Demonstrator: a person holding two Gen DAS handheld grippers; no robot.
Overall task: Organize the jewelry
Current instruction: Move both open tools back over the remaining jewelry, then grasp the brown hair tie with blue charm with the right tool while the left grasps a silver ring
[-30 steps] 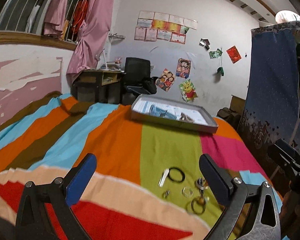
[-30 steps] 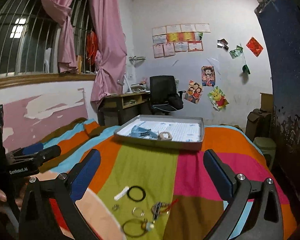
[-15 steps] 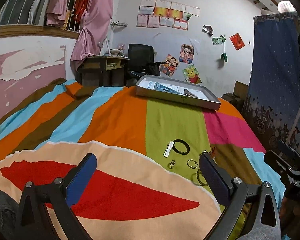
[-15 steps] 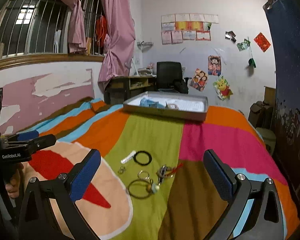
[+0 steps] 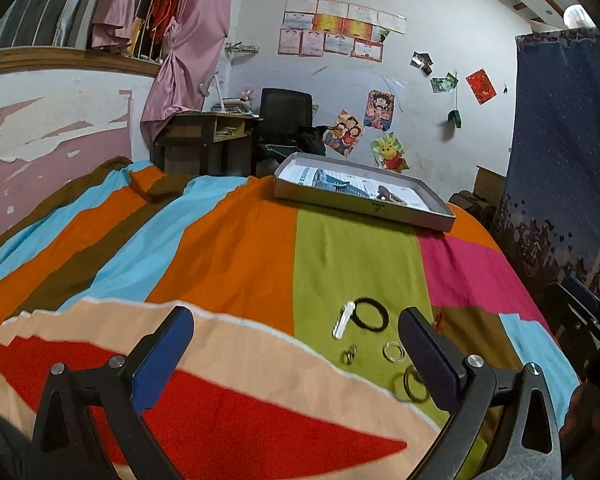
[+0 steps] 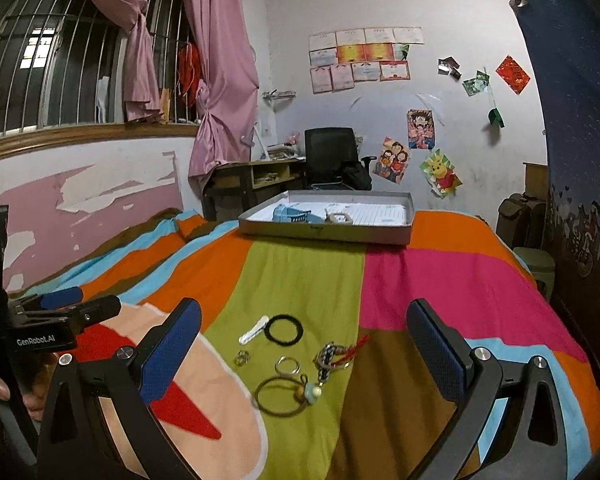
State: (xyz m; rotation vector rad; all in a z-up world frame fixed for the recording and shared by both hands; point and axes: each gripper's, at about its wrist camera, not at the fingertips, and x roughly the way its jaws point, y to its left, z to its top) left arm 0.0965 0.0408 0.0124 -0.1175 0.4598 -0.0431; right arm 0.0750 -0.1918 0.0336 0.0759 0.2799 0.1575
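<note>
Jewelry lies on the green stripe of the bedspread: a black band [image 6: 285, 329], a white clip [image 6: 253, 329], a small ring [image 6: 242, 357], a clear ring [image 6: 287, 365], a large brown bangle with beads [image 6: 283, 397] and a braided cord charm [image 6: 336, 355]. The black band [image 5: 371, 314], white clip [image 5: 343, 319] and clear ring [image 5: 394, 352] show in the left wrist view too. A grey tray [image 6: 328, 232] sits far back on the bed. My right gripper [image 6: 304, 360] is open above the jewelry. My left gripper [image 5: 296, 356] is open, left of the pile.
The striped bedspread [image 5: 228, 252] covers the bed. The tray [image 5: 364, 204] holds a blue item [image 6: 292, 214] and a small frame-like piece [image 6: 339, 218]. A desk [image 6: 256, 176] and black chair [image 6: 332, 158] stand behind. A blue curtain [image 6: 580, 140] hangs at the right.
Both grippers have pitched and shifted slightly; the jewelry sits lower and nearer in the views than one second ago. Both stay open and empty.
</note>
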